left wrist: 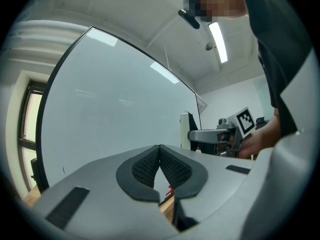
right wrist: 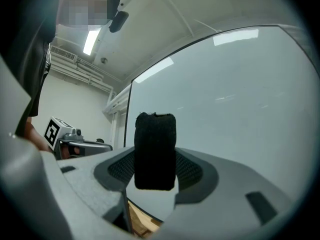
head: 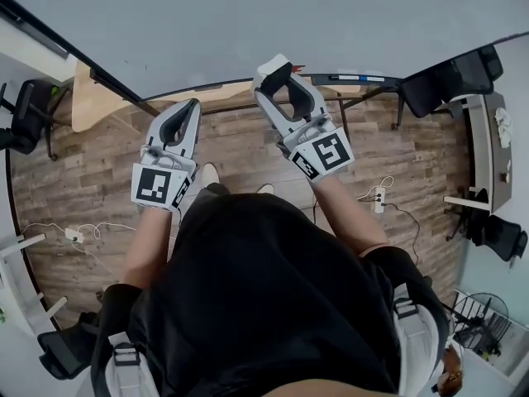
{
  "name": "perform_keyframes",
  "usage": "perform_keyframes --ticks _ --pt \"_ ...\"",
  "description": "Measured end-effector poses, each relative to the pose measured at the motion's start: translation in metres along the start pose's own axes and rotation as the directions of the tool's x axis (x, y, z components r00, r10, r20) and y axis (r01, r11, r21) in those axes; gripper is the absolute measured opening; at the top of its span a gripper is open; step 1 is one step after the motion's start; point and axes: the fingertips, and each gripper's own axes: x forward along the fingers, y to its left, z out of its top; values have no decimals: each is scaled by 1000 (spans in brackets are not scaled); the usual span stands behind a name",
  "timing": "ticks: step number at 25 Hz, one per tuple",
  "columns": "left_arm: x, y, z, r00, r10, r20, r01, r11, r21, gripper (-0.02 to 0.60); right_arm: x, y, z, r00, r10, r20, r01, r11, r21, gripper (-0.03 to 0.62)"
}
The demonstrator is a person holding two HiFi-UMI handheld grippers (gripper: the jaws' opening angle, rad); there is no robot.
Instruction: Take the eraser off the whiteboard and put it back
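Whiteboard [head: 273, 15] fills the top of the head view; both gripper views face it close up, w/ nothing written on it that shows. Wood floor [head: 83, 180] and black chairs [head: 463, 77] show in the head view only. Ceiling strip light [left wrist: 218, 41] and a window [left wrist: 30, 119] left of the board show in the left gripper view only.

Person in a dark top stands facing the board, both arms held fwd.

L gripper [head: 192, 106] is lower and nearer the body. Its own view shows the jaws closed pad to pad w/ nothing btwn them.

R gripper [head: 273, 73] reaches further up, at the board's bottom edge. The head view gives only a dark bit btwn its jaws, but the right gripper view settles it: the jaws clamp the eraser [right wrist: 155, 151], black felt, upright, in front of the board. Can't tell if the felt touches the surface. From the left gripper view the eraser looks like a white slab w/ a dark edge, close to the board.

Power strip [head: 378, 198] lies on the floor.
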Motion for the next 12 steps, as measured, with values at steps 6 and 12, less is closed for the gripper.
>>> perform_keyframes --ticks 6,12 --pt "-4 -5 4 1000 -3 22 3 1000 -6 -5 -1 3 0 1000 18 1 -18 1000 14 225" --pt "-5 -12 5 1000 0 22 0 1000 -8 -5 -6 9 -1 1000 26 0 -26 1000 18 225"
